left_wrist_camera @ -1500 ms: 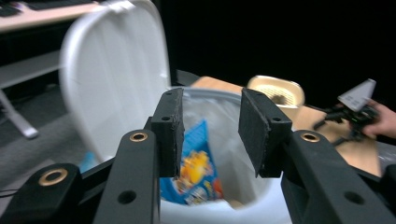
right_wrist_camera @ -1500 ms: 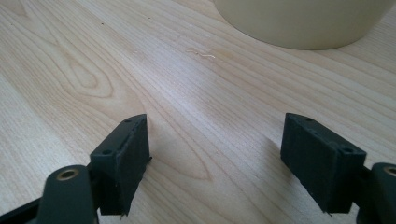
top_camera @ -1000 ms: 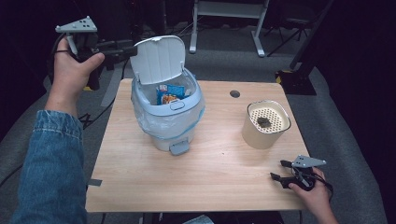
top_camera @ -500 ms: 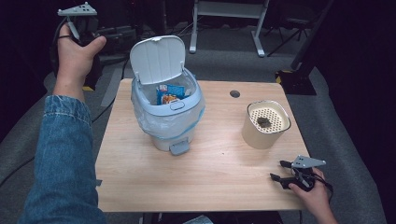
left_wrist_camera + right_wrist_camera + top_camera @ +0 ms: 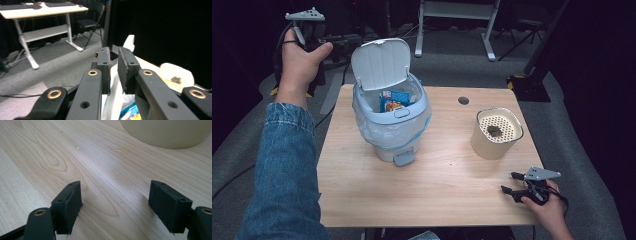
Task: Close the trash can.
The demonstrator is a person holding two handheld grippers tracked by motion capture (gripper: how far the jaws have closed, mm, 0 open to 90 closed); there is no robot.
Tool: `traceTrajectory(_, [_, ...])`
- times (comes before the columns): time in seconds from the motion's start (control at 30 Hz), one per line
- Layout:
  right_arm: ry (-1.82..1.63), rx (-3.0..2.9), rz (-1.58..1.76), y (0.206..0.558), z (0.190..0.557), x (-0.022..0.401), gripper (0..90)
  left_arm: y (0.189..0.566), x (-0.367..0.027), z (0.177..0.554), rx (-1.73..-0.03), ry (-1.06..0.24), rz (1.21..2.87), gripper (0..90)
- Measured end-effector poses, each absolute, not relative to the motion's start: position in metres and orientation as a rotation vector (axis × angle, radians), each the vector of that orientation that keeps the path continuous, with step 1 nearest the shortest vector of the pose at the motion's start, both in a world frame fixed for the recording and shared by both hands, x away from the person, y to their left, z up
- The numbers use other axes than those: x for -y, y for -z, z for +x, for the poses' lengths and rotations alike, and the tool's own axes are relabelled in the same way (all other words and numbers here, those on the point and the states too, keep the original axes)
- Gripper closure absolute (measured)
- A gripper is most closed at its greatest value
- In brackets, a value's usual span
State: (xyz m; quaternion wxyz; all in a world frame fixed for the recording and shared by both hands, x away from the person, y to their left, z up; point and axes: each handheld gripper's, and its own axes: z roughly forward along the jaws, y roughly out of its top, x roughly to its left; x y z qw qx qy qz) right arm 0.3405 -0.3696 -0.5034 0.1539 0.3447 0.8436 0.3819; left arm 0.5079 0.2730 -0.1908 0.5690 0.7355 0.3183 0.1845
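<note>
In the high view the left gripper (image 5: 323,42), at eleven o'clock off the table, blends into the dark floor, so its jaws cannot be made out there. The open lid (image 5: 380,63) of the bin (image 5: 393,131) hides the bin's back rim. The dark lump (image 5: 493,131) on the cream pot (image 5: 495,134) is too small to identify. In the right gripper view, that pot (image 5: 165,132) is cut off at twelve o'clock.

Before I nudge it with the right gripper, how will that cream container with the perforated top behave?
The cream container looks like light plastic on smooth wood, so it would probably slide easily. It is fairly tall, so a high push might tip it; push low. The dark bit on its perforated top could roll off.
</note>
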Motion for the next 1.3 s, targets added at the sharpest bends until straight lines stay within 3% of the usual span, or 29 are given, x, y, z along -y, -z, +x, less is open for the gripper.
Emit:
traceTrajectory(0.2, [-1.093,-2.419,0.988,0.503,0.341,0.37,26.6,0.19,-0.278,0.508,-0.796,-0.481,1.714,81.2])
traceTrajectory(0.47, [-1.092,-2.42,0.984,0.503,0.341,0.369,26.5,0.204,-0.28,0.511,-0.827,-0.419,1.757,85.2])
traceTrajectory(1.03, [-1.094,-2.423,0.978,0.503,0.344,0.366,26.2,0.222,-0.235,0.471,-0.581,-0.273,1.87,87.4])
traceTrajectory(1.3, [-1.094,-2.425,0.976,0.504,0.346,0.364,25.8,0.241,-0.218,0.463,-0.576,-0.206,1.898,87.1])
